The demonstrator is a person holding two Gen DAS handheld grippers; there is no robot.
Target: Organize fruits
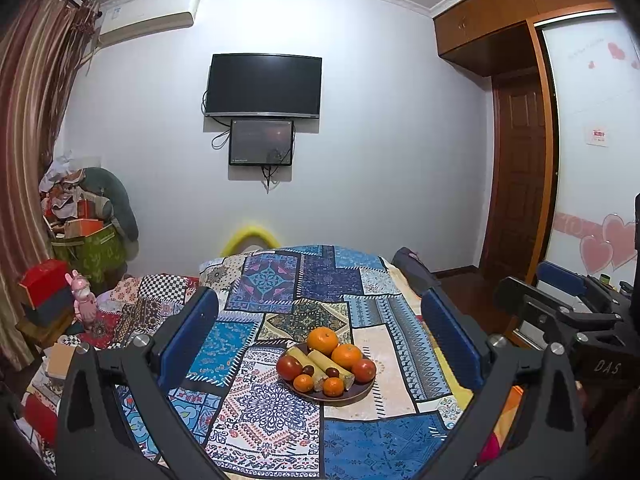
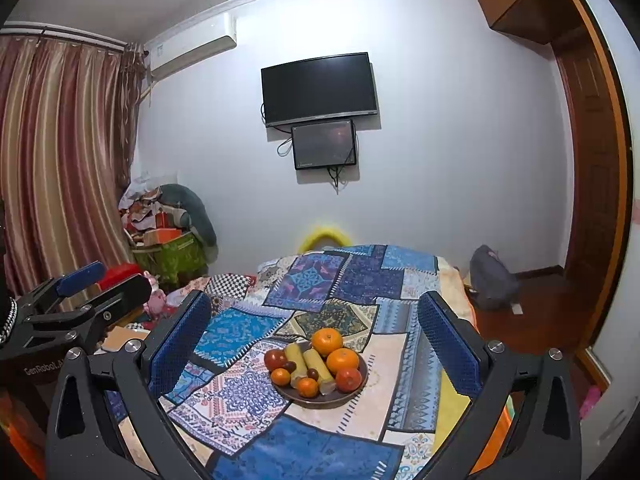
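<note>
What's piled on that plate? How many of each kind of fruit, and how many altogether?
Large oranges: 2
Small orange mandarins: 2
Red tomato-like fruits: 2
Small dark red fruits: 2
Yellow-green cane sticks: 2
Total: 10 pieces visible on the brown plate; anything hidden beneath can't be seen.

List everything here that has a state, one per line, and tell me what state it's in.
Left tool: open, empty, above the bed.
Right tool: open, empty.
Plate: loaded with fruit, flat on the patchwork cover.
Big oranges: whole, unpeeled.
Television: screen dark.
Small screen: dim.
Door: closed, as far as visible.
Curtain: drawn.
</note>
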